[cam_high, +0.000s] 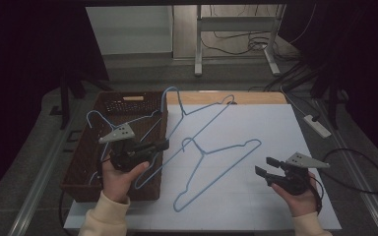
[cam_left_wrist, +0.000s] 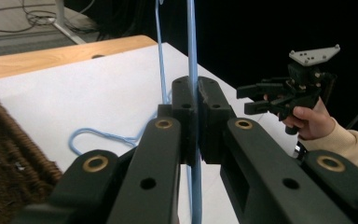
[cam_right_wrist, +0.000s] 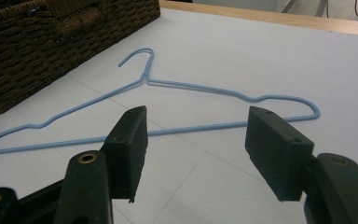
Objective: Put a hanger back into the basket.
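Observation:
My left gripper (cam_high: 165, 144) (cam_left_wrist: 194, 93) is shut on the thin wire of a blue hanger (cam_high: 204, 106) (cam_left_wrist: 192, 37). It holds that hanger lifted and slanted over the right rim of the brown wicker basket (cam_high: 78, 162) (cam_left_wrist: 4, 177). A second blue hanger (cam_high: 226, 148) (cam_right_wrist: 196, 85) lies flat on the white sheet (cam_high: 256, 123) in the middle. A third hanger (cam_high: 138, 118) rests in the basket. My right gripper (cam_high: 263, 165) (cam_right_wrist: 196, 140) (cam_left_wrist: 243, 100) hovers open at the right, pointing at the lying hanger, with nothing between its pads.
The basket (cam_right_wrist: 51, 37) takes up the table's left side. A wooden strip (cam_high: 256, 97) runs along the far edge. On the floor to the right lie a white power strip (cam_high: 317, 125) and cables; table legs (cam_high: 197, 44) stand behind.

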Motion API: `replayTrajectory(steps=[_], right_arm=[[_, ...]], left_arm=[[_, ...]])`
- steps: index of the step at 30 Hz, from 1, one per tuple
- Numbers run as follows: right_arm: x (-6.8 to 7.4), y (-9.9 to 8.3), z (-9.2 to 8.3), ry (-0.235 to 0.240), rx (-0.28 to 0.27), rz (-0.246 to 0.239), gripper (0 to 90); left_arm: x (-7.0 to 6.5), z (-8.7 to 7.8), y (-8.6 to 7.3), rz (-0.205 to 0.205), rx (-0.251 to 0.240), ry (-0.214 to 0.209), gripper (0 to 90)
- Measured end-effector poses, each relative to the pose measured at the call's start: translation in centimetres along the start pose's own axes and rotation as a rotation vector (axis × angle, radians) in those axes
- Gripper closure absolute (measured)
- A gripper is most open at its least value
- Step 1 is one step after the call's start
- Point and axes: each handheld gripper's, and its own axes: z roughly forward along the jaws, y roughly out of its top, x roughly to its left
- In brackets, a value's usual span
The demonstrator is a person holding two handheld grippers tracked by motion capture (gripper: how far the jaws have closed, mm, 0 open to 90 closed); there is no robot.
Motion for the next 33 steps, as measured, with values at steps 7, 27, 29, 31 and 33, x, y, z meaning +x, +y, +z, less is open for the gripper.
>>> replayTrajectory(steps=[7,27,29,31,33], right_arm=[[-0.1,-0.1,0.1,-0.005,0.007,0.004,39.9],[-0.1,-0.2,0.3,-0.016,0.026,-0.011,39.9],[0.0,-0.2,0.3,-0.016,0.028,-0.012,39.9],[0.0,-0.2,0.4,-0.017,0.029,-0.015,39.9],[0.0,-0.2,0.4,-0.018,0.030,-0.015,39.9]], left_arm=[[1.3,-2.1,0.3,-0.005,-0.035,0.054,86.3],[6.3,-6.8,-0.5,-0.043,-0.050,0.192,86.3],[6.8,-7.1,-0.7,-0.050,-0.046,0.200,86.3],[7.2,-7.4,-0.9,-0.055,-0.041,0.209,86.3],[7.4,-7.5,-0.9,-0.058,-0.040,0.213,86.4]])
